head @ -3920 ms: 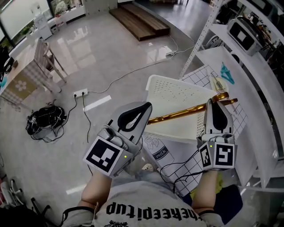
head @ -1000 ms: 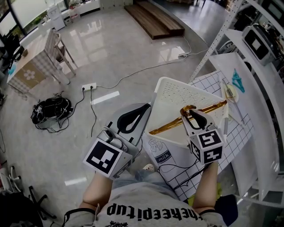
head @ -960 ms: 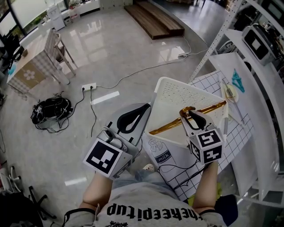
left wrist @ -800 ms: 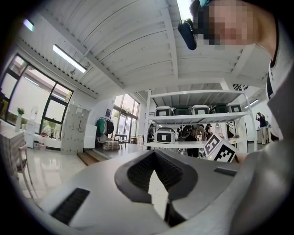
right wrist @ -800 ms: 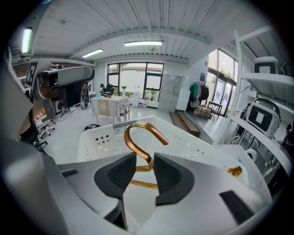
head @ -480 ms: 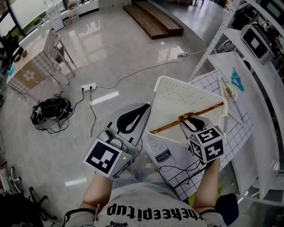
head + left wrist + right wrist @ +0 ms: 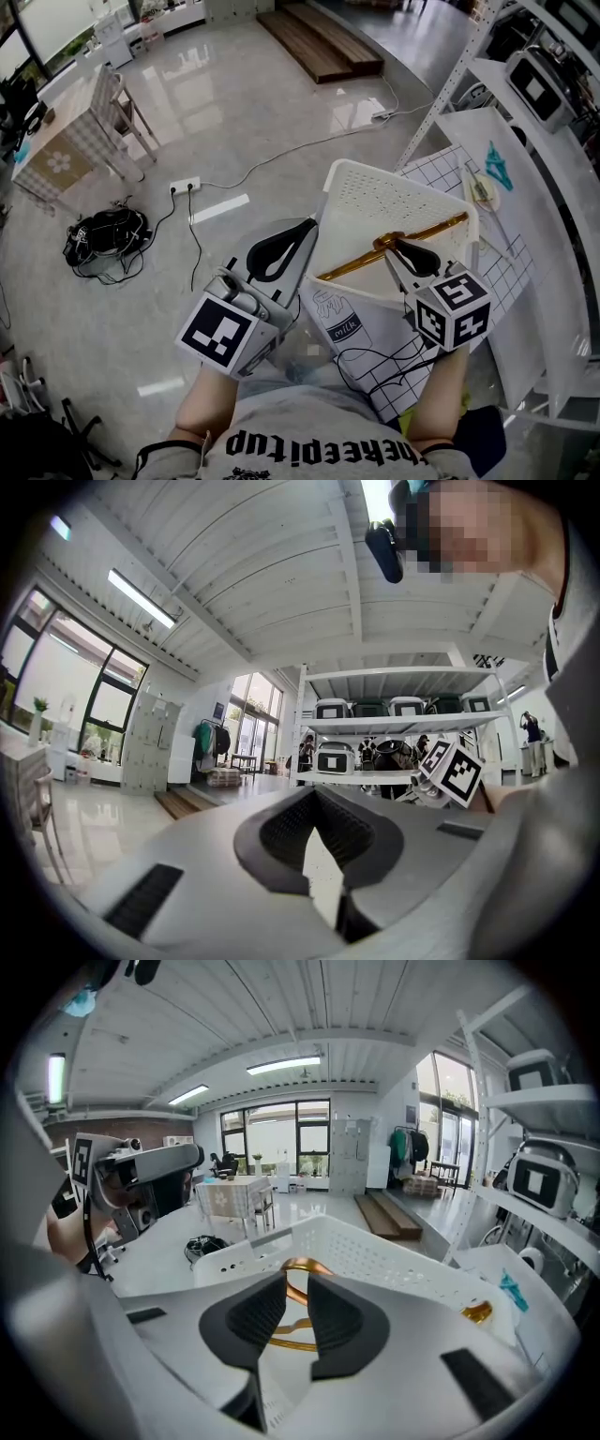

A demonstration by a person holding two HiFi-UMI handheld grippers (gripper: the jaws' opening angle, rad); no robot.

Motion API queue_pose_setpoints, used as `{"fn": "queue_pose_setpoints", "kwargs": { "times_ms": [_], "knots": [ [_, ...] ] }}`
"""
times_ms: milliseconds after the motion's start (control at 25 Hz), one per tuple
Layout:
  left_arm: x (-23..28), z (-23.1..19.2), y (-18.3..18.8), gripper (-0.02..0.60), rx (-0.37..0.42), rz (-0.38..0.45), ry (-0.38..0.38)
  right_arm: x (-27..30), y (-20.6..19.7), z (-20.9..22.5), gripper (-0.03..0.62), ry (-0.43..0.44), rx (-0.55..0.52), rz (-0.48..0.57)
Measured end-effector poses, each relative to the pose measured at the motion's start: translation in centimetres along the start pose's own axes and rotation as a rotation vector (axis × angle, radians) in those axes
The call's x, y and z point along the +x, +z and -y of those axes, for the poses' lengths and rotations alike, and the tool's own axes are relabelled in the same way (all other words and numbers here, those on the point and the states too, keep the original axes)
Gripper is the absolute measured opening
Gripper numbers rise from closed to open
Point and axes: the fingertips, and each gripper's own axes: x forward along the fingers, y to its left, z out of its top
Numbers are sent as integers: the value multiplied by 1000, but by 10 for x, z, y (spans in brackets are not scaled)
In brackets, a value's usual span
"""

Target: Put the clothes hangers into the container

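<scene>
A gold clothes hanger (image 7: 349, 265) lies slantwise across the white perforated basket (image 7: 394, 178), its ends resting near the rims. My right gripper (image 7: 405, 250) hovers just over the hanger's hook. Its jaws have just been closing, a narrow gap stays between the pads, and they press on nothing. In the right gripper view the gold hook (image 7: 300, 1267) shows beyond the right gripper (image 7: 296, 1302), inside the basket (image 7: 375, 1251). My left gripper (image 7: 298, 228) hangs left of the basket, over the floor, holding nothing. In the left gripper view the left gripper (image 7: 317, 803) has its pad tips together.
The basket sits on a grid-patterned sheet with a milk-carton print (image 7: 375, 347), beside a white shelf rack (image 7: 525, 141). A teal clip-like item (image 7: 494, 156) lies on the shelf. On the floor are a power strip (image 7: 184, 187), a cable bundle (image 7: 101, 234) and a small table (image 7: 66, 141).
My right gripper has pulled back from the hanger toward the person and lifted slightly, with its jaws narrower. The hanger stays lying across the basket. The left gripper has not moved.
</scene>
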Motion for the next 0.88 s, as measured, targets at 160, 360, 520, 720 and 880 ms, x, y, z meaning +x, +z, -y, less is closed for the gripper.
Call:
{"fn": "queue_pose_setpoints", "kwargs": {
  "times_ms": [160, 360, 520, 720, 880],
  "knots": [
    [0, 3, 3, 14, 4, 7, -19, -10, 8, 4, 14, -54, 28, 72],
    [-2, 9, 6, 14, -1, 10, -64, -24, 16, -6, 12, -81, 31, 147],
    [-4, 16, 7, 14, -11, 4, -121, -35, 19, -15, 12, -127, 36, 190],
    [-4, 21, 10, 14, -3, 18, -194, -53, 25, -23, 11, -177, 105, 274],
    [-8, 27, 11, 14, -10, 9, -249, -65, 28, -33, 11, -221, 130, 312]
  ]
}}
